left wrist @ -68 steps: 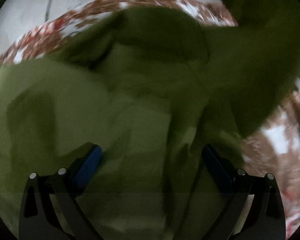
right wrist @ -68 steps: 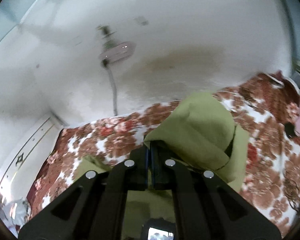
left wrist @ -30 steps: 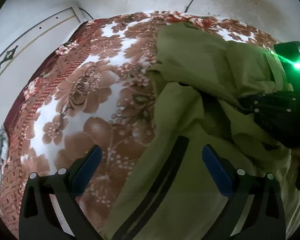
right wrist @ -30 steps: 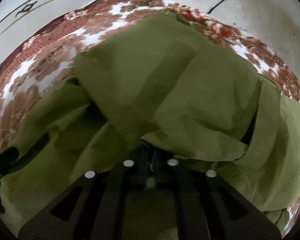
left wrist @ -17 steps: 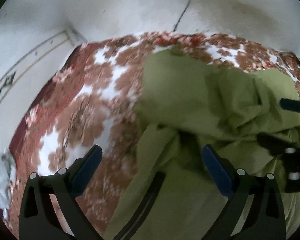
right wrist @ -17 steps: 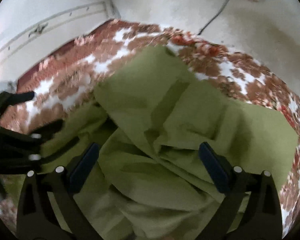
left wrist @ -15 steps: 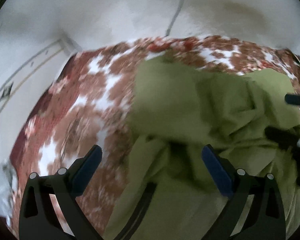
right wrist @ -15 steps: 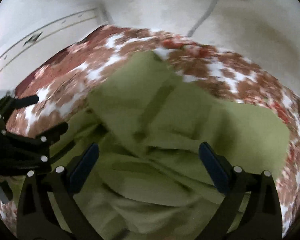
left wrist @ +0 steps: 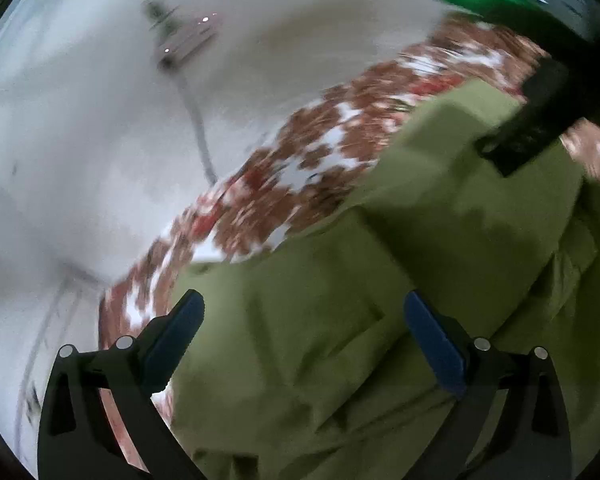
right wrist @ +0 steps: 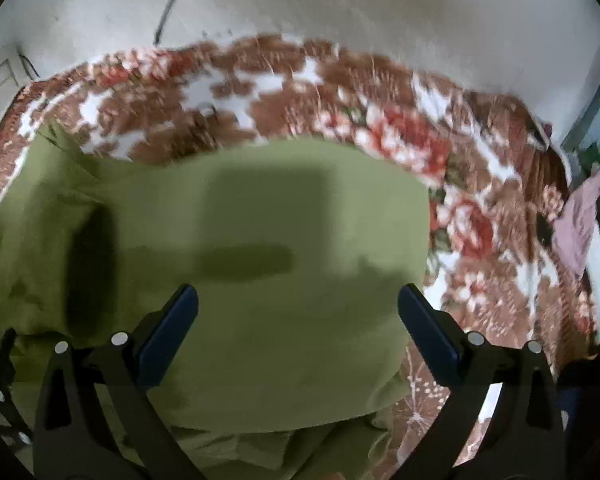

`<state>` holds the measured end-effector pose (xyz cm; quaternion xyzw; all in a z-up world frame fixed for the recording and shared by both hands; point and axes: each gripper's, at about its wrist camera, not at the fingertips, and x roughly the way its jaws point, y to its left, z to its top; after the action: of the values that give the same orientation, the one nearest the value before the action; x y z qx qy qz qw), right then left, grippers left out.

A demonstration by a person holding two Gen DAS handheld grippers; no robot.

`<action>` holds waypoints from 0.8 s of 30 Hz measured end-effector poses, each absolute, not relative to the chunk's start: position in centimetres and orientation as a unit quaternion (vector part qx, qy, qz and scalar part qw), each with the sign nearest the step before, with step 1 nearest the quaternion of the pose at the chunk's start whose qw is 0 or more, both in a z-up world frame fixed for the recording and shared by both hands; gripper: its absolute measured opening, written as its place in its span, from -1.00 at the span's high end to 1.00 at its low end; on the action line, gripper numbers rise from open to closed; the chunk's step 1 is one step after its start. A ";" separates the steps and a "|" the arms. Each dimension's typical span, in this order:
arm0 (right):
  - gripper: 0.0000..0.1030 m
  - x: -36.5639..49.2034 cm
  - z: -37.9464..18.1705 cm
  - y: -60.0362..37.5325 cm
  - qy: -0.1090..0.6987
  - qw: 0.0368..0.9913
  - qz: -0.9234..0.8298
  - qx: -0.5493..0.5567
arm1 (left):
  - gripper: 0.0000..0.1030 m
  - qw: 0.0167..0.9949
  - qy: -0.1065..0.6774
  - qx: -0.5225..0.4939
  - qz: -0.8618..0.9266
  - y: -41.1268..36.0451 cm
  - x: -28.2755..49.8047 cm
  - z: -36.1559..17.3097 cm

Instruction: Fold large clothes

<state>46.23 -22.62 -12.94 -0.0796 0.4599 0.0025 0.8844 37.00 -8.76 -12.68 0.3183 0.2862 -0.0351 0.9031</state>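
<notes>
Floral bedspread [right wrist: 480, 184] carries the green garment [right wrist: 260, 240], partly folded. Both claws, left gripper [left wrist: 302, 332] and right gripper [right wrist: 298, 320], stand wide and empty. Cloth judged soft, limp; pinch at an edge.

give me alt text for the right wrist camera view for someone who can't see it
A folded olive-green garment lies on a bed covered by a brown, red and white floral blanket, seen from just above between the wide-open, empty fingers of the right tool. A pale wall runs behind the bed, and the picture is blurred.

Dim, motion-blurred fisheye views; dark corners, soft shadows.
</notes>
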 end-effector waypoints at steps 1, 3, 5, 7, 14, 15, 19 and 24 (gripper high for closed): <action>-0.91 46.3 -13.8 -23.0 0.466 0.881 0.003 -0.078 | -0.90 0.900 0.279 0.333 -0.038 -9.4 37.1 -13.2; -0.91 46.4 -15.0 -23.4 0.470 0.879 0.009 -0.077 | -0.89 0.892 0.260 0.368 -0.043 -10.6 37.0 -14.7; -0.91 46.4 -16.4 -23.6 0.475 0.876 0.011 -0.082 | -0.89 0.883 0.258 0.389 -0.050 -11.2 37.0 -15.8; -0.91 46.5 -17.5 -23.9 0.480 0.874 0.014 -0.080 | -0.89 0.874 0.261 0.406 -0.052 -11.7 37.0 -16.9; -0.91 46.6 -19.2 -24.0 0.488 0.870 0.020 -0.072 | -0.89 0.860 0.277 0.427 -0.043 -12.1 36.8 -19.0; -0.91 46.7 -19.3 -23.9 0.488 0.869 0.021 -0.072 | -0.89 0.860 0.280 0.426 -0.036 -12.1 37.0 -19.2; -0.91 46.8 -19.5 -24.2 0.490 0.869 0.023 -0.069 | -0.79 0.860 0.296 0.415 -0.016 -11.4 38.4 -18.9; -0.91 46.7 -19.6 -24.2 0.492 0.868 0.023 -0.067 | 0.20 0.846 0.335 0.413 -0.029 -11.2 38.9 -19.9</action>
<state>46.67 -24.16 -19.58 -0.0670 0.4919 0.0225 0.8678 38.91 -11.21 -19.87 0.4128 0.3351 -0.0293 0.8464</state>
